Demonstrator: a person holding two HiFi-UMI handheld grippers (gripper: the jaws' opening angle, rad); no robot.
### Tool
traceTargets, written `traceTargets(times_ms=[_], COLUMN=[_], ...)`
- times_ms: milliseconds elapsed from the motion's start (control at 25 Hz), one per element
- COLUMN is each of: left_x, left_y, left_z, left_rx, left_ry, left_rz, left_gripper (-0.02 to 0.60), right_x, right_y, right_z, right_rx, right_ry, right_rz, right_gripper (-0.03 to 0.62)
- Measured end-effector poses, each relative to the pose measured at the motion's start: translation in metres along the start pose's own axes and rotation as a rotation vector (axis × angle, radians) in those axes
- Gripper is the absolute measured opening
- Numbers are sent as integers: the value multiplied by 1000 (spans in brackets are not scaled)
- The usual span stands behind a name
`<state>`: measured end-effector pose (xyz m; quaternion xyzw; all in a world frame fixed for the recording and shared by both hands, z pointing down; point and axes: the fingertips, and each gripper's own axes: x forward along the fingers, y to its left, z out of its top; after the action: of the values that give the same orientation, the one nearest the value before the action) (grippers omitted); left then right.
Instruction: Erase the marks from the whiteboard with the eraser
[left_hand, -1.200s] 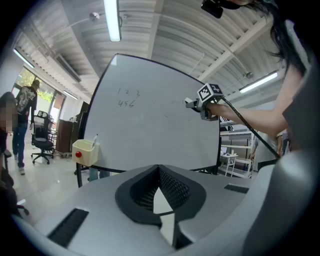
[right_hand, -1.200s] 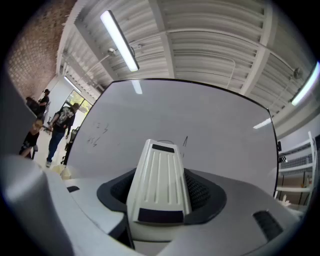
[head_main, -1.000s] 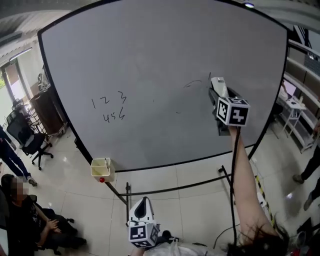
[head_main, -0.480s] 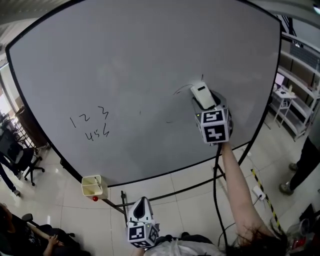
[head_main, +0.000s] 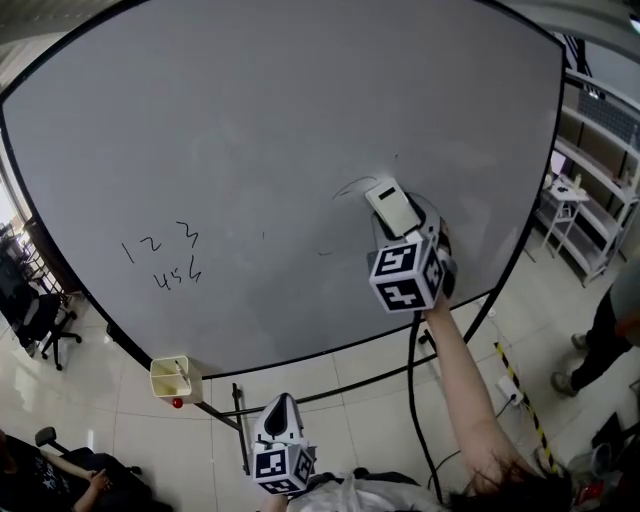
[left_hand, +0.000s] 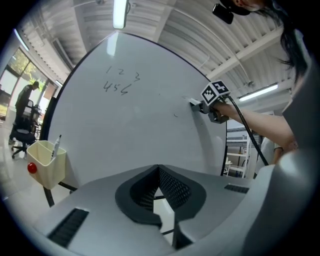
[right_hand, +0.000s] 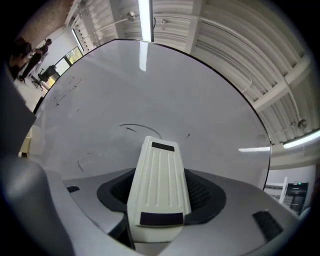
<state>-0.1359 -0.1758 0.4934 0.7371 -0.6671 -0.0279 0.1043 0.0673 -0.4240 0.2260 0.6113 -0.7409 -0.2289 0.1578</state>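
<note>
A large whiteboard (head_main: 260, 130) fills the head view. Handwritten digits "1 2 3 / 4 5 6" (head_main: 160, 258) sit at its lower left, and a thin curved stroke (head_main: 350, 185) with a few small dashes lies mid-board. My right gripper (head_main: 400, 222) is shut on a cream ribbed eraser (head_main: 392, 208), whose far end rests against the board just below the curved stroke (right_hand: 140, 127); the eraser (right_hand: 159, 185) fills the right gripper view. My left gripper (head_main: 283, 418) hangs low, away from the board, shut with nothing in it (left_hand: 159, 192).
A cream marker cup (head_main: 175, 380) with a red magnet hangs at the board's lower-left edge, a marker inside (left_hand: 56, 145). Metal shelving (head_main: 590, 180) stands at the right, a person (head_main: 610, 330) beside it. An office chair (head_main: 30, 315) is at the left.
My right gripper with the eraser has moved left and down along the board, from right of the curved stroke to just under it. The left gripper has stayed put.
</note>
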Motion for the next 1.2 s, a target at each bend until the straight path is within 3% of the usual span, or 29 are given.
traceTargets(times_ms=[160, 280, 480, 560, 640, 760, 840, 1000, 1120, 1200], left_x=[5, 8, 10, 11, 11, 12, 12, 9, 8, 7], left_y=[-6, -6, -4, -5, -5, -5, -7, -3, 0, 0], left_z=[-6, -7, -7, -9, -10, -12, -12, -13, -13, -14], left_rx=[7, 2, -11, -12, -12, -14, -14, -16, -22, -25], left_ry=[5, 8, 8, 12, 16, 20, 20, 24, 27, 29], left_rz=[-12, -5, 5, 6, 6, 7, 8, 17, 22, 24], left_gripper=[-12, -12, -12, -12, -12, -12, -12, -12, -12, -12], right_x=[6, 6, -6, -7, -2, 5, 5, -1, -14, -15], right_y=[-73, -82, 18, 31, 11, -49, -69, -12, 53, 63], right_z=[51, 62, -42, -66, -51, 4, 22, -36, -111, -133], right_rx=[117, 124, 9, -60, -12, 133, 161, 185, 103, 51], right_ry=[-42, -37, 79, 113, 93, 20, 10, 99, 235, 276], right_rz=[-55, -54, 9, -13, -29, -62, -69, 19, 72, 65], right_gripper=[281, 281, 281, 281, 279, 281, 279, 281, 279, 281])
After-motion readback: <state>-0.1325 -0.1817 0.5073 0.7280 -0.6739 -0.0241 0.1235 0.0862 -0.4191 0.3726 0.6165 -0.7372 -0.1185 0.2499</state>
